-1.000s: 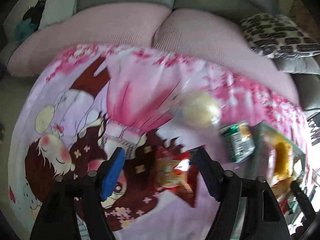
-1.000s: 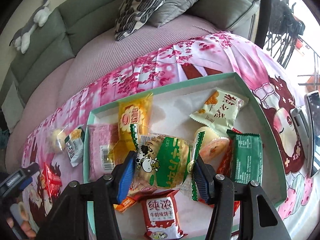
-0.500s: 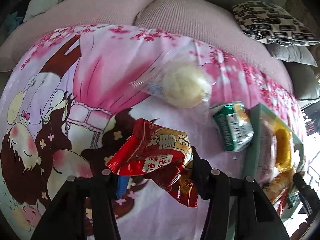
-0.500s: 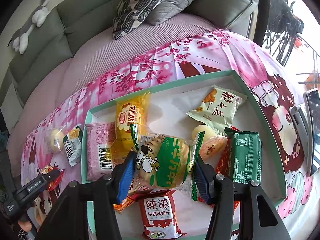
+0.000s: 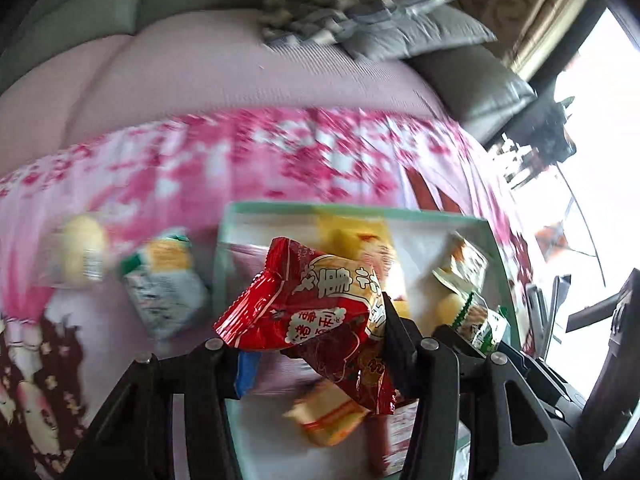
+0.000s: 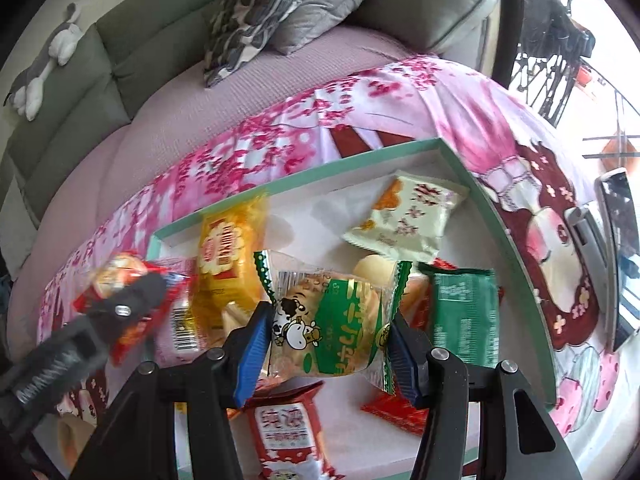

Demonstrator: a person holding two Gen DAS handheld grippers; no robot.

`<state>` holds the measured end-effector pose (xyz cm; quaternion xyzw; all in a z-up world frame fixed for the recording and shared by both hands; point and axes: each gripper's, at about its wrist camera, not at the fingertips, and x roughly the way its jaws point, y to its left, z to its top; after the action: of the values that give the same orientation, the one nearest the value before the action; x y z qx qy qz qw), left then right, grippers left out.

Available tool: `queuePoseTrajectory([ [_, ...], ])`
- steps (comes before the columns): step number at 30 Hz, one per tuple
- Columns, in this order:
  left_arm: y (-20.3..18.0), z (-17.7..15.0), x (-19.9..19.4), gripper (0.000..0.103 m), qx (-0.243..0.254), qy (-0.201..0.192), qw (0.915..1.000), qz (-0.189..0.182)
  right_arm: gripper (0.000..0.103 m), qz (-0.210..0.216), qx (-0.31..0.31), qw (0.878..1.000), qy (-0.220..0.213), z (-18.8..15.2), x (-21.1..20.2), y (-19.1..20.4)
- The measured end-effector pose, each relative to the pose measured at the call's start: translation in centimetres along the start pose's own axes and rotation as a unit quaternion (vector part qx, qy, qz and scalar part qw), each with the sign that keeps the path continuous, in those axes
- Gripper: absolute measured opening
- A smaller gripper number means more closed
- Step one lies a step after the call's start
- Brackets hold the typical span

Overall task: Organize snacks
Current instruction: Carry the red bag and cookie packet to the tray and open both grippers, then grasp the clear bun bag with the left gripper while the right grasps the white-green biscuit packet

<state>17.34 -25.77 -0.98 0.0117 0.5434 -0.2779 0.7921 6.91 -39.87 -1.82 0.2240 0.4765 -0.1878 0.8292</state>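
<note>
My left gripper (image 5: pixel 316 344) is shut on a red snack packet (image 5: pixel 316 312) and holds it above the left end of the mint-green tray (image 5: pixel 352 210). The same gripper (image 6: pixel 120 304) and red packet (image 6: pixel 132 276) show at the left of the right wrist view. My right gripper (image 6: pixel 326 340) is shut on a green and clear cow-print bun packet (image 6: pixel 332 328) above the tray (image 6: pixel 360 156), which holds several snack packets. A round bun in clear wrap (image 5: pixel 80 252) and a green and white packet (image 5: pixel 164 288) lie on the pink cloth left of the tray.
In the tray lie a yellow packet (image 6: pixel 228 256), a pale packet (image 6: pixel 408 216), a dark green packet (image 6: pixel 464 316) and a red milk-biscuit packet (image 6: pixel 288 436). A phone (image 6: pixel 620 248) lies right of the tray. A sofa with cushions (image 6: pixel 264 12) is behind.
My left gripper closed on the red packet, lifted it off the cloth and carried it right, over the tray's left end. My right gripper kept holding the cow-print packet nearly still.
</note>
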Motion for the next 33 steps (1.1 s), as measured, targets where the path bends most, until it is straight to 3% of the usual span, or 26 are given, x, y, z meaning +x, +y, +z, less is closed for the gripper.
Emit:
queuePoseTrajectory([
  [1, -0.1, 0.0, 0.2, 0.056, 0.0, 0.003, 1.0, -0.003, 0.06, -0.003, 0.004, 1.0, 0.002, 0.1, 0.0, -0.3],
  [3, 0.0, -0.1, 0.2, 0.075, -0.007, 0.003, 1.0, -0.003, 0.06, -0.011, 0.009, 1.0, 0.003, 0.1, 0.1, -0.8],
  [5, 0.4, -0.2, 0.0, 0.082, -0.021, 0.006, 0.9997, -0.01, 0.065, -0.01, 0.017, 1.0, 0.0, 0.2, 0.0, -1.1],
  [8, 1.5, -1.0, -1.7, 0.083, -0.042, 0.003, 0.9988, -0.026, 0.076, -0.003, 0.011, 1.0, -0.007, 0.3, -0.4, -0.9],
  [12, 3.3, -1.7, -4.5, 0.083, -0.053, -0.015, 0.9984, -0.015, 0.086, -0.005, -0.001, 1.0, -0.012, 0.2, -0.5, -0.3],
  [15, 6.1, -1.6, -6.6, 0.084, -0.073, -0.037, 0.9965, 0.016, 0.093, -0.005, -0.002, 1.0, -0.025, 0.4, -0.9, 0.2],
  [20, 12.4, -0.9, -8.9, 0.084, -0.127, -0.054, 0.9837, 0.116, 0.094, 0.019, -0.027, 0.998, -0.051, 0.7, -2.4, 2.7],
  [26, 17.6, 0.3, -8.9, 0.084, -0.143, -0.023, 0.9757, 0.164, 0.094, 0.063, -0.114, 0.988, -0.078, 2.0, -4.5, 9.5],
  [28, 18.8, 0.7, -9.1, 0.084, -0.14, -0.012, 0.975, 0.172, 0.094, 0.103, -0.148, 0.982, -0.048, 3.0, -3.7, 12.4],
  [30, 19.9, 1.3, -8.9, 0.084, -0.155, 0.001, 0.9753, 0.158, 0.093, 0.14, -0.171, 0.975, 0.001, 4.1, -2.0, 15.2],
  [33, 21.1, 2.6, -8.2, 0.084, -0.175, 0.02, 0.9746, 0.138, 0.091, 0.14, -0.221, 0.964, 0.05, 4.7, 0.5, 18.7],
])
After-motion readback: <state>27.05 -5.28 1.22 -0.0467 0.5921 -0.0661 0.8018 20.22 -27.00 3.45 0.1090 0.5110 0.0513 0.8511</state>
